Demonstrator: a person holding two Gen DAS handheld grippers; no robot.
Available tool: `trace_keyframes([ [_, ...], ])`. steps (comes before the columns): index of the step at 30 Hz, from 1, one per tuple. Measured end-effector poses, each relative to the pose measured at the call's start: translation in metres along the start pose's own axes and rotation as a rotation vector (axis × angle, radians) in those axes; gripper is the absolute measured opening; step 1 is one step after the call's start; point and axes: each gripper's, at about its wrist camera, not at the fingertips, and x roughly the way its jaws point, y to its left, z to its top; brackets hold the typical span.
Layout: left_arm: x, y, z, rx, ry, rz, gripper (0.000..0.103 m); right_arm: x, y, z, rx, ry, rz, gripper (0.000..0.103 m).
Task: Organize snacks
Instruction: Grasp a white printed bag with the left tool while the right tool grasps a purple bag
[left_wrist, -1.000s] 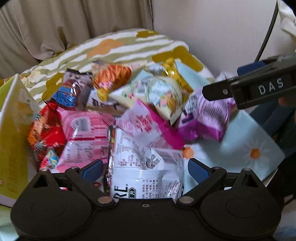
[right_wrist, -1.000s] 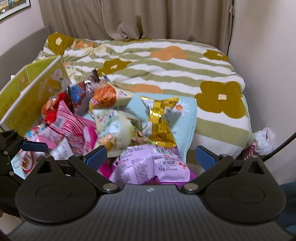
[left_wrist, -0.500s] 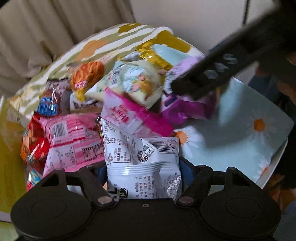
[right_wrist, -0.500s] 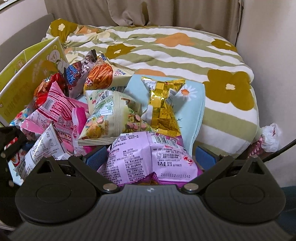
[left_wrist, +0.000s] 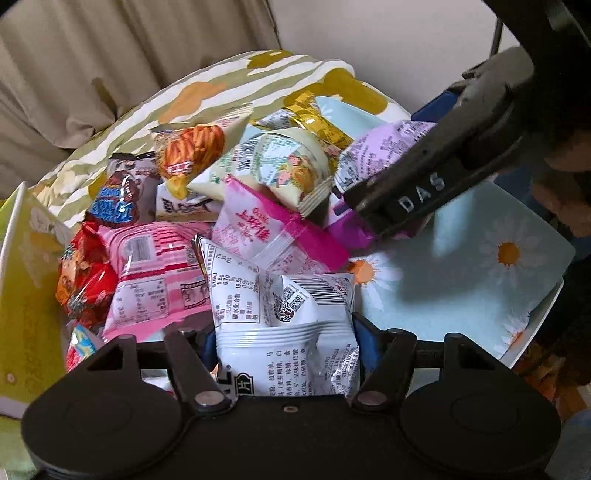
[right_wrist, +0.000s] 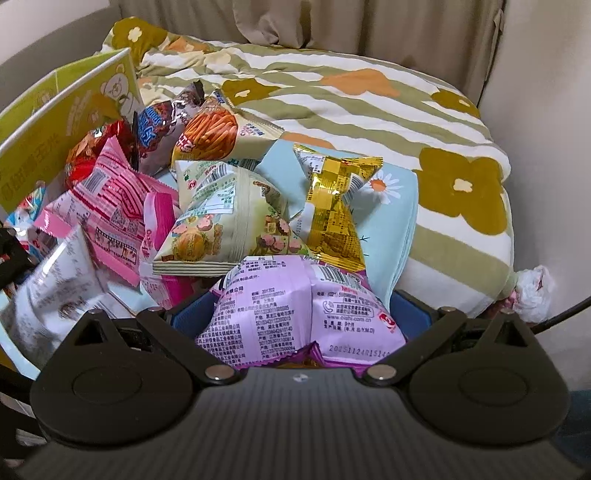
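1. Left wrist view: the left gripper (left_wrist: 286, 338) has just been closing, and its blue pads now press both sides of a white snack packet (left_wrist: 284, 314). The packet stands upright at the near edge of the snack pile (left_wrist: 229, 206), long axis pointing away from the camera.
2. Right wrist view: the right gripper (right_wrist: 301, 314) stands wide, its blue pads flanking a purple snack packet (right_wrist: 303, 306) lying flat with its long axis across the jaws; whether they press it cannot be told.

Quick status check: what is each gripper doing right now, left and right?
Left gripper: jaws have just been closing, now shut on the white snack packet.
Right gripper: jaws straddle the purple snack packet; whether the pads press on it cannot be told.
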Motion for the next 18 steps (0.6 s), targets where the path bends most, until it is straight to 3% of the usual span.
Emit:
trace_keyframes([
  [8, -0.006, 0.010, -0.005, -0.059, -0.002, 0.007, 0.072, 0.010, 0.014, -0.003, -0.096, 0.016, -0.029, 0.103],
  [16, -0.013, 0.011, -0.005, -0.077, -0.015, 0.005, 0.072, 0.009, 0.017, -0.011, -0.100, 0.035, -0.017, 0.102],
  [18, -0.016, 0.011, -0.005, -0.080, -0.022, 0.005, 0.072, 0.004, 0.015, -0.011, -0.078, 0.034, -0.013, 0.097],
])
